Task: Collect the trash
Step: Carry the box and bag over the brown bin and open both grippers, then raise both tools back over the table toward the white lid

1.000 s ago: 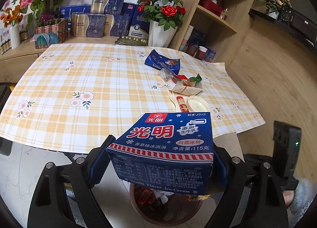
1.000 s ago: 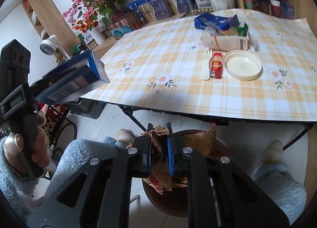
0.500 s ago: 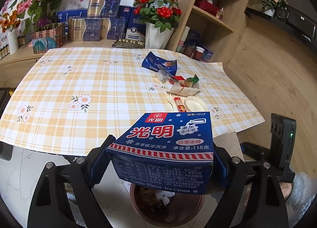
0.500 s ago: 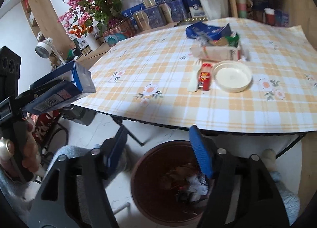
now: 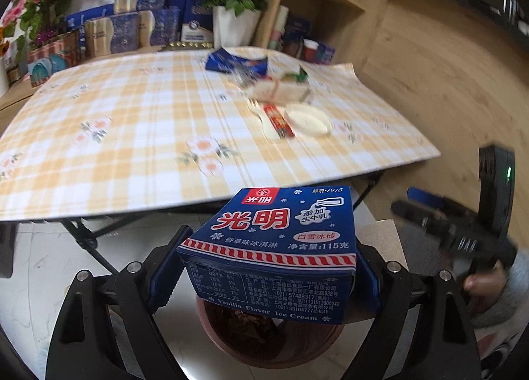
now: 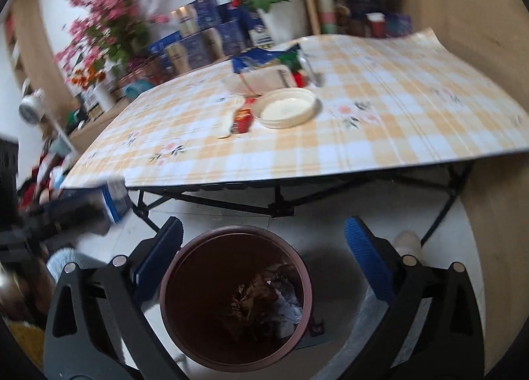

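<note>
The left gripper [image 5: 267, 267] is clenched on a blue ice cream box [image 5: 274, 244], one pad pressing each side, box held level. The right gripper [image 6: 264, 254] is released, jaws wide apart, nothing between them.

Going large to small: ahead of both grippers and above them is the table w/ yellow plaid cloth [image 6: 413, 115]. Directly below the right gripper, between its fingers, stands the brown trash bin [image 6: 185, 267] w/ crumpled wrappers [image 6: 264, 300] inside; the same bin sits under the box in the left view. On the table, beyond the grippers: a white round lid [image 6: 286, 108], a white paper pack [image 6: 264, 79], a blue wrapper [image 5: 236, 62], a white plastic fork [image 6: 226, 122] and a red sachet [image 6: 244, 115], the fork touching the sachet, near the lid.
</note>
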Action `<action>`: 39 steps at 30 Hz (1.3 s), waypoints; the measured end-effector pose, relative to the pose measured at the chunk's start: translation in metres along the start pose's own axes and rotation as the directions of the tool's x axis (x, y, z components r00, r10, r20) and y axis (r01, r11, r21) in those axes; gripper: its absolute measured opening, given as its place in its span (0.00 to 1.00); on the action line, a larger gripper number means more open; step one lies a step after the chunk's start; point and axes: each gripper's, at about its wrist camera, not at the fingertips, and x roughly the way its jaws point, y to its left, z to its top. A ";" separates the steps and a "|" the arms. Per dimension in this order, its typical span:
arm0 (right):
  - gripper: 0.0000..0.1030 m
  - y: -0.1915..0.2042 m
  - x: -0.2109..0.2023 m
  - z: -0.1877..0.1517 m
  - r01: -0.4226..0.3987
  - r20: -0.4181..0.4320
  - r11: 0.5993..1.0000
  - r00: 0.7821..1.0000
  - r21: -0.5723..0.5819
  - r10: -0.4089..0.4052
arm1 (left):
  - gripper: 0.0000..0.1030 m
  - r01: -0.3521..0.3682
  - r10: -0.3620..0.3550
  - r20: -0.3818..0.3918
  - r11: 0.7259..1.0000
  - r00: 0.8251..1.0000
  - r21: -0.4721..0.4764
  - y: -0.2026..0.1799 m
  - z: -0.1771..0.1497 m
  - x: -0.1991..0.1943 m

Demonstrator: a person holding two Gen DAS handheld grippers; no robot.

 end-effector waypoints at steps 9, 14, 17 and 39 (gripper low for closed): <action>0.94 -0.006 0.013 -0.006 0.042 -0.024 0.999 0.999 0.026 -0.042 | 0.82 0.018 -0.013 -0.128 0.999 0.992 0.038 -0.008 -0.031 0.042; 0.94 -0.006 0.014 -0.007 0.043 -0.029 0.999 0.999 0.030 -0.042 | 0.82 0.026 -0.021 -0.162 0.999 0.987 0.026 -0.006 -0.034 0.052; 0.94 -0.007 0.015 -0.007 0.046 -0.038 0.998 0.998 0.034 -0.044 | 0.82 0.029 -0.024 -0.178 0.999 0.984 0.022 -0.006 -0.034 0.057; 0.94 -0.003 0.015 -0.008 0.057 -0.054 0.998 0.997 0.008 -0.056 | 0.94 -0.029 0.019 -0.175 0.998 0.984 -0.053 0.007 -0.029 0.057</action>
